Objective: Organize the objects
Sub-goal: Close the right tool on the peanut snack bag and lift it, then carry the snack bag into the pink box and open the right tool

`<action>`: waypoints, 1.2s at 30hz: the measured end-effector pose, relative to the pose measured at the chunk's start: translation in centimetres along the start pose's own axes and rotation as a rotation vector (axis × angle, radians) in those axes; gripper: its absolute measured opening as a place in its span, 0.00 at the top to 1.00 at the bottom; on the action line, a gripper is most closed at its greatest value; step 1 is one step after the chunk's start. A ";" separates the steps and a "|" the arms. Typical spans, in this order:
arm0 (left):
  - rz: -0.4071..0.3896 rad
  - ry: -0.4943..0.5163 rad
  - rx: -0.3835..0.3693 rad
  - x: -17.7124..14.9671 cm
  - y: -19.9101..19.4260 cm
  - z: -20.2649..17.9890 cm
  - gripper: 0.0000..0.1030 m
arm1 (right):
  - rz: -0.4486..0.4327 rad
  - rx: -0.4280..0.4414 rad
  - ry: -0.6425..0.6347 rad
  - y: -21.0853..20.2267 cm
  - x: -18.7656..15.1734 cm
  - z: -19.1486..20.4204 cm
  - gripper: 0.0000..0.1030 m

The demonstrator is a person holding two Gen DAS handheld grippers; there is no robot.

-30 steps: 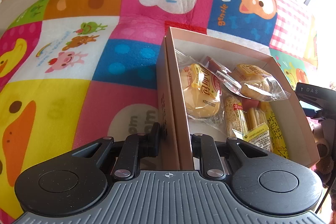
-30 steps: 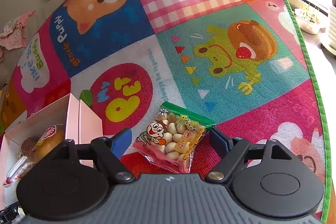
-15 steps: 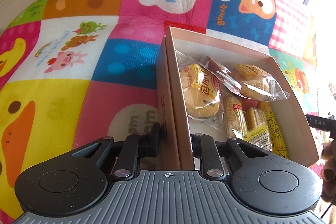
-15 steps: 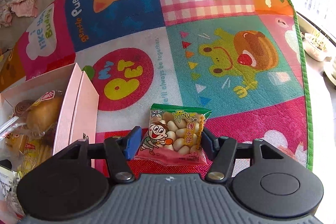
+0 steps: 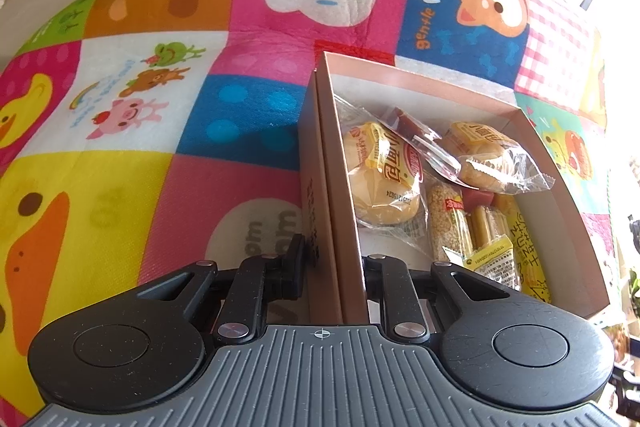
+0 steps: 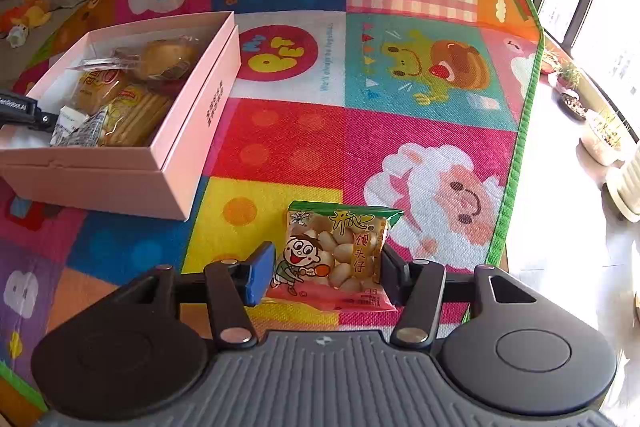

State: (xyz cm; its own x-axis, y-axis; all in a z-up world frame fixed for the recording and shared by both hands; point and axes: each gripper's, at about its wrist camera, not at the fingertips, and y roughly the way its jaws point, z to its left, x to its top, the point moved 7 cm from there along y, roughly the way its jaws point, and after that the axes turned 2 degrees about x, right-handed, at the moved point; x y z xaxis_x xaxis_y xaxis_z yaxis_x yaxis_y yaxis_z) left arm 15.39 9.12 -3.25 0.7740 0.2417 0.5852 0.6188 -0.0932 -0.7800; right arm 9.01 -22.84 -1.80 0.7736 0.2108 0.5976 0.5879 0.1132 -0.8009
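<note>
Two grippers are at work over the bright patchwork play mat (image 6: 400, 131). The right gripper (image 6: 326, 271) has its jaws pinching a small snack packet (image 6: 336, 255), a green-topped bag of pale round biscuits with a cartoon boy on it. The packet sits squarely between the jaws, the blue pad (image 6: 260, 275) against its left edge and the other finger against its right edge; these jaws have just been closing on it. The packet appears lifted clear of the mat, and the pink box (image 6: 192, 131) lies well apart, up and to the left.

The left gripper (image 5: 334, 267) has its jaws narrowly set and pinching the near long wall of that same pink box (image 5: 332, 187), one finger outside and one inside. Inside the box lie wrapped buns (image 5: 384, 179), a sesame bar (image 5: 448, 223) and yellow-wrapped sticks (image 5: 520, 239), packed toward its far and right parts.
</note>
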 end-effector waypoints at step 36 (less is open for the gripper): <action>-0.024 0.039 -0.022 -0.2 -0.1 -0.1 0.79 | -0.222 0.244 -0.094 0.4 10.5 11.6 0.28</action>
State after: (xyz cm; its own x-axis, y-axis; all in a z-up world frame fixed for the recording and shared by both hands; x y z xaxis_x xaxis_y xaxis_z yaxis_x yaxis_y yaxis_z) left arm 15.18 8.98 -3.33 0.7631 0.2068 0.6124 0.6400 -0.1092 -0.7606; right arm 14.68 -9.35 3.76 0.6012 0.2423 0.7615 0.6570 0.3927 -0.6436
